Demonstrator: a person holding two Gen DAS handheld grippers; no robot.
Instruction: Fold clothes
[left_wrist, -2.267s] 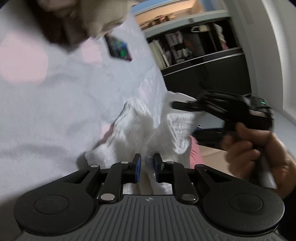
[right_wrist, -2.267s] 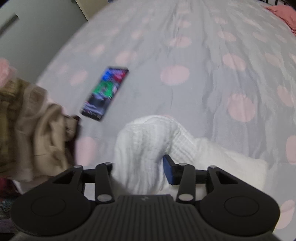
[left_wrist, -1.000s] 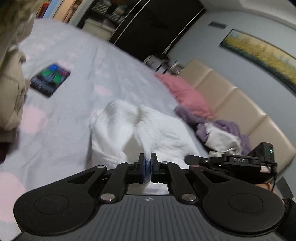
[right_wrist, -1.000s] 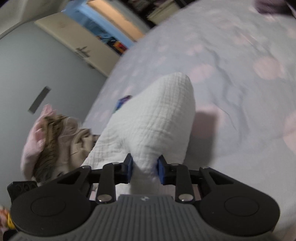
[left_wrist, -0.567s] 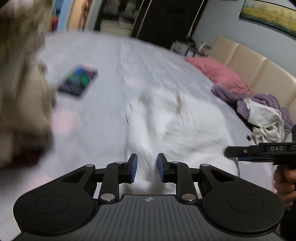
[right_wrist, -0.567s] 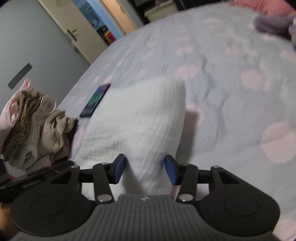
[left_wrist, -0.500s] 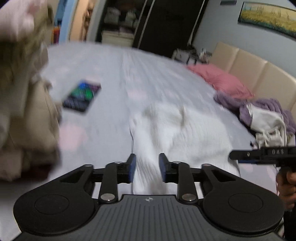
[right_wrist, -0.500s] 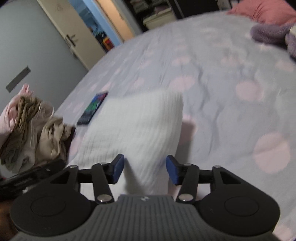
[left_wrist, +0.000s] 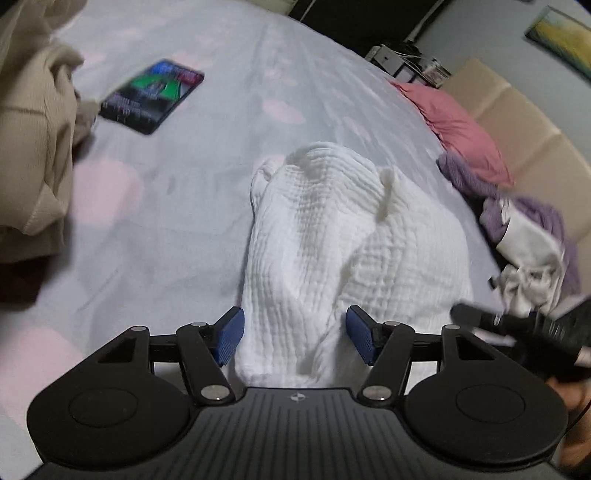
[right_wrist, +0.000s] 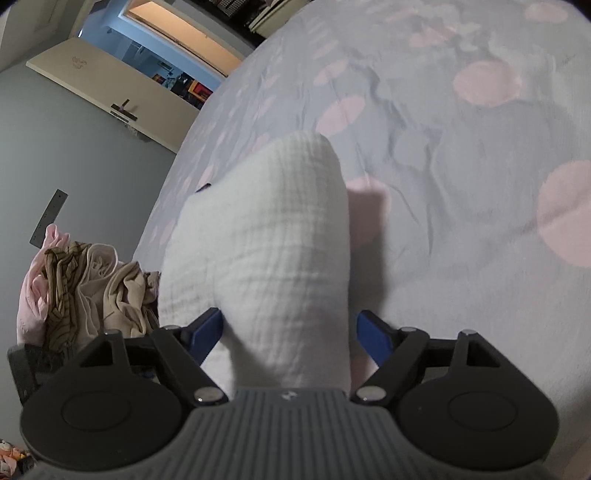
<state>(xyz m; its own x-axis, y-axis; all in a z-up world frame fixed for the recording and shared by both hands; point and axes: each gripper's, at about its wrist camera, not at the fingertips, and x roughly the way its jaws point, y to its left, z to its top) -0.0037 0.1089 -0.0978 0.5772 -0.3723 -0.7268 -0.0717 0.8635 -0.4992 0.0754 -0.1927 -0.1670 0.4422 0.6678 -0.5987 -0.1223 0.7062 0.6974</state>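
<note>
Item: white crinkle-weave garment (left_wrist: 332, 236), lying in a loose, humped bundle on the grey bedspread with pink dots (left_wrist: 192, 192), its near end running between the fingers of both tools. Handling, as judged: light, soft and limp, with no stiffness to hold a crease; the textured cloth should give the pads good purchase, and nothing about it is fragile. Best hold is probably at a corner or along a hem, one tool at each end of the same edge, so that the cloth hangs flat instead of bunching. Left gripper (left_wrist: 295, 338): jaws wide, blue pads clear of the cloth on either side, nothing gripped. Right gripper (right_wrist: 288, 334): jaws wide likewise, the garment (right_wrist: 266, 240) lying between them, the left pad close against the cloth and not clearly pressing. Change from a second ago: both tools were then pinched shut on the cloth and holding it up in a peak; both sets of jaws have just been opening, and the garment now rests slumped on the bed. Also present: a dark card or phone (left_wrist: 153, 96) well apart to the left, beige clothes (left_wrist: 33, 147), a pink pillow (left_wrist: 458, 129), a purple and white heap (left_wrist: 532, 236).
</note>
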